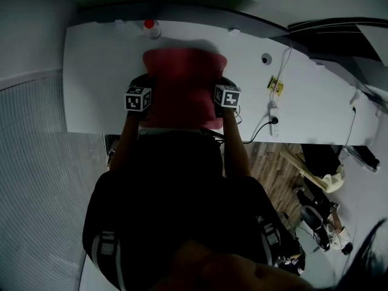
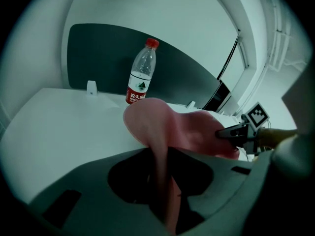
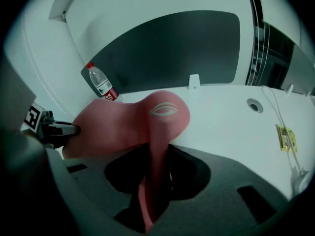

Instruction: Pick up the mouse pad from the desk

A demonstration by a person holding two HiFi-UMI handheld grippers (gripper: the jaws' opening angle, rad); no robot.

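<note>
The mouse pad (image 1: 182, 86) is a soft pink sheet held over the near half of the white tabletop (image 1: 91, 71), directly ahead of the person. It bows between two grip points, and its far corners curl upward. A white oval mark (image 3: 165, 110) sits on its upper face near the right far corner. Whether the sagging middle clears the tabletop cannot be determined. The left tongs (image 2: 164, 181) are closed on the pad's 9 o'clock edge, and the sheet runs edge-on between the two jaws with both pressing on it. The right tongs (image 3: 155, 181) are closed in the same way on the 3 o'clock edge, with a narrow fold of pink material pinched between the jaws. Each of the tongs carries a cube with square markers, and each appears in the other's gripper view, gripping the opposite side of the pad. A clear bottle (image 1: 150, 28) with a red cap and a red label stands upright at 11 o'clock from the pad, near the far edge of the tabletop and well apart from the pad. A dark panel (image 2: 98, 58) rises along that far edge. At 3 o'clock from the pad lie a round grommet (image 1: 265, 58), a yellow tag (image 1: 276, 85) and a white power strip (image 1: 274, 121) with its cable.
</note>
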